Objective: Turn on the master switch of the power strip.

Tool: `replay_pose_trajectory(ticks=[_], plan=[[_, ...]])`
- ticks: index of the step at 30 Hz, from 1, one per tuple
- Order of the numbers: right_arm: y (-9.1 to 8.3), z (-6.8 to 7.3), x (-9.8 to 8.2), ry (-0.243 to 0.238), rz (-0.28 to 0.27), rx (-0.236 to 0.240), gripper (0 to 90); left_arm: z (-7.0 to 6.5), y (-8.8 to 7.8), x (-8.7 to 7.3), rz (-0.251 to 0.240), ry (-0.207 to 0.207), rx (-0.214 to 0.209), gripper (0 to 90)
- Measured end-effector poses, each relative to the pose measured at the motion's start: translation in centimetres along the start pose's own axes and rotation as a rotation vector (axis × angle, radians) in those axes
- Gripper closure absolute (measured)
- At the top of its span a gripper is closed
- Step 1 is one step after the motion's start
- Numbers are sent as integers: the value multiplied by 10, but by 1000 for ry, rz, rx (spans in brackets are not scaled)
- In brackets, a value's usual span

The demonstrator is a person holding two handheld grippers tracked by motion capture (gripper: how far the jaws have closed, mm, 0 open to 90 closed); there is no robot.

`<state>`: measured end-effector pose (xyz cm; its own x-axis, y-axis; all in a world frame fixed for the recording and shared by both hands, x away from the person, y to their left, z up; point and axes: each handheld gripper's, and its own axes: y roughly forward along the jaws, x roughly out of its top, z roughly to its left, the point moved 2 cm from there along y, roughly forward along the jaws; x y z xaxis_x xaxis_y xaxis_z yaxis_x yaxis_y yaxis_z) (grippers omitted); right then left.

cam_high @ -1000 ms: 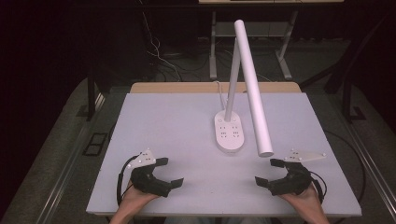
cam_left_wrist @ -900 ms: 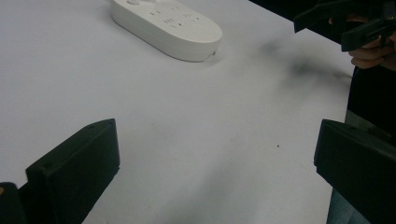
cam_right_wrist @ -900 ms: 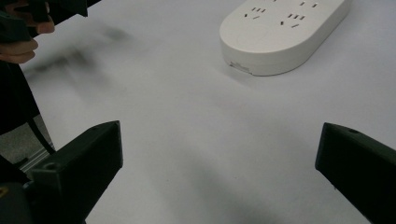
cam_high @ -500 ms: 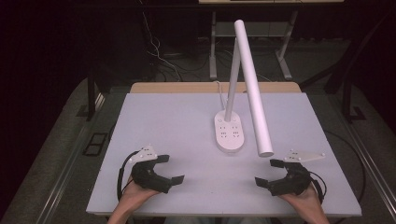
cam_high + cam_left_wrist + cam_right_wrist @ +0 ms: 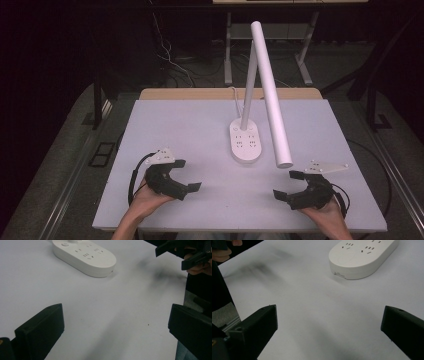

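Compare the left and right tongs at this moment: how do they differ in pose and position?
The left black tongs sit at the table's left front, the right black tongs at its right front. The left tongs point right, the right tongs point left, so they face each other. The left tongs' grey plate lies farther from the white oval lamp base than the right's. Both are open, empty, and held near the front edge.
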<state>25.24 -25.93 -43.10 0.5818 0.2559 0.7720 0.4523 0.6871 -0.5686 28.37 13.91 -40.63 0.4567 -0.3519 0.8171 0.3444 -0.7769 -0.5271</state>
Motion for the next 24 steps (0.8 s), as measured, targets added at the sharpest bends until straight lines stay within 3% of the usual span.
replay_pose_trajectory(ticks=[24], plan=[[-1,0,0,0,-5,-4,3,6,13,43,51,60,-11,0]])
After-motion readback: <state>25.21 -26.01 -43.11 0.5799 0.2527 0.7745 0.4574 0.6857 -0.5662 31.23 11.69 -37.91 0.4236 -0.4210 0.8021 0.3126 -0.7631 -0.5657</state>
